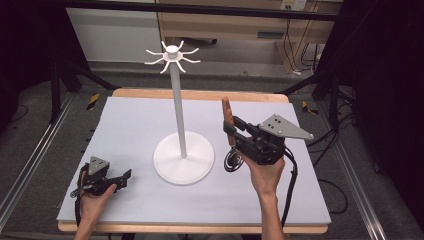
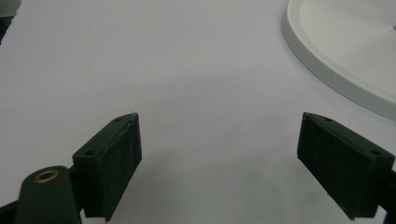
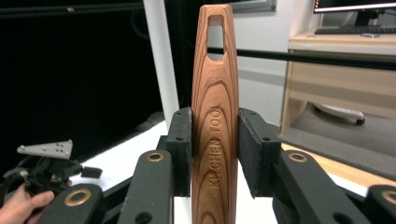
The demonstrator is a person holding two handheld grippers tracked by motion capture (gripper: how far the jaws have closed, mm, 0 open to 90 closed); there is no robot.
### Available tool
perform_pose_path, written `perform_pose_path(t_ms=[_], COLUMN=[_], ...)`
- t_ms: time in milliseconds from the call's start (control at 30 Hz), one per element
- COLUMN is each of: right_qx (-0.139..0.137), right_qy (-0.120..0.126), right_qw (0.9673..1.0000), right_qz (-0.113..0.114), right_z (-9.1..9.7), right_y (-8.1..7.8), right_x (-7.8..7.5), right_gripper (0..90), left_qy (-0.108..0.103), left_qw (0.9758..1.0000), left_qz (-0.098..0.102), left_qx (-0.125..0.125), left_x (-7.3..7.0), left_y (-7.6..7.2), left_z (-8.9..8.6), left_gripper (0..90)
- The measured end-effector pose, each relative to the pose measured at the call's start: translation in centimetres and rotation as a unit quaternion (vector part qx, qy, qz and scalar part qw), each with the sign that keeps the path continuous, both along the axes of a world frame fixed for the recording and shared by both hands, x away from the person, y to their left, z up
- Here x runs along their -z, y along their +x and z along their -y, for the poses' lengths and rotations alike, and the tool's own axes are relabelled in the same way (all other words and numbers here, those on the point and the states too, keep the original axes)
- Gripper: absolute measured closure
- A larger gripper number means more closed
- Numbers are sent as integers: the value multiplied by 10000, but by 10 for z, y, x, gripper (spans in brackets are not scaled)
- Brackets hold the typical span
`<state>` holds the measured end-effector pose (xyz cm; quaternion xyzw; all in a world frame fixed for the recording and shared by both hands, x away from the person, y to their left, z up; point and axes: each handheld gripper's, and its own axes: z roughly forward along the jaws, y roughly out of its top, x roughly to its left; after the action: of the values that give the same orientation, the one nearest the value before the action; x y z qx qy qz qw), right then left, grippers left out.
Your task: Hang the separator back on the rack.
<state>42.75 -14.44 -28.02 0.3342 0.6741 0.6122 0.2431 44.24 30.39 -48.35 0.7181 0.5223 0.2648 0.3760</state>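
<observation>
One white stand [image 1: 183, 150] stands on the surface [image 1: 280, 200], with eight hooks [image 1: 172, 56] at its top. There is one whisk [image 1: 231, 137] with a wooden handle. Two hands each hold one tool: the left tool [image 1: 123, 178] and the right tool [image 1: 231, 129].

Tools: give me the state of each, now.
Left tool: open, holding nothing.
Right tool: shut on the wooden handle.

The words "KITCHEN TOOL" are showing, stamped lengthwise along the wooden handle [image 3: 215, 140] (the middle letters are running faint against the grain); no other writing is reading clearly.
</observation>
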Motion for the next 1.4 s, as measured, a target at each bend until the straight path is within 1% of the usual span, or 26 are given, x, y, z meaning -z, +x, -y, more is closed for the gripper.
perform_pose_path(t_ms=[67, 167, 267, 433, 467, 567, 633, 667, 800, 1000, 1033, 1067, 1100, 1200, 1333, 1400], right_qx=[-61, -85, -126, -134, -133, -170, -178, -195, -183, -220, -227, -251, -251, -276, -285, -295], right_qy=[62, 62, 89, 109, 146, 209, 201, 173, 156, 172, 162, 222, 222, 257, 264, 321], right_qw=[10000, 9999, 9998, 9998, 9997, 9994, 9994, 9995, 9996, 9993, 9993, 9991, 9991, 9987, 9987, 9984], right_qz=[38, 70, 109, 132, 147, 204, 219, 182, 165, 243, 254, 277, 277, 333, 341, 365], right_z=[-3, -6, -7, -6, -5, -5, -5, -8, -10, -15, -16, -17, -17, -21, -25, -26], right_y=[2, 3, 5, 7, 8, 8, 9, 10, 13, 15, 16, 17, 17, 19, 21, 24], right_x=[-4, -7, -10, -14, -16, -16, -15, -15, -14, -16, -18, -21, -21, -27, -31, -37], right_gripper=[679, 679, 679, 679, 679, 679, 679, 679, 679, 679, 679, 679, 679, 679, 679, 679], left_qy=[-14, -14, 24, 19, 20, 44, 19, 0, 4, -1, 17, 46, 55, 39, 14, 18], left_qw=[10000, 10000, 10000, 10000, 10000, 10000, 10000, 10000, 10000, 10000, 10000, 10000, 10000, 10000, 10000, 10000], left_qz=[-5, -9, -1, -9, -6, -3, 1, 4, 5, 9, 1, -2, -2, 2, 17, 17], left_qx=[1, 3, 18, 34, 36, 55, 46, 42, 46, 43, 55, 72, 77, 64, 46, 50], left_x=[0, 0, 0, 0, 0, 0, 0, 0, 0, 0, 0, 0, 0, 0, 0, 0], left_y=[0, 0, 0, 0, 0, 0, 0, 1, 0, 0, 0, 0, 0, 0, 0, 0], left_z=[0, 0, 0, 0, 1, 1, 1, 1, 2, 1, 1, 1, 1, 1, 2, 2], left_gripper=[129, 129, 129, 129, 129, 129, 129, 129, 129, 129, 129, 129, 129, 129, 129, 129])
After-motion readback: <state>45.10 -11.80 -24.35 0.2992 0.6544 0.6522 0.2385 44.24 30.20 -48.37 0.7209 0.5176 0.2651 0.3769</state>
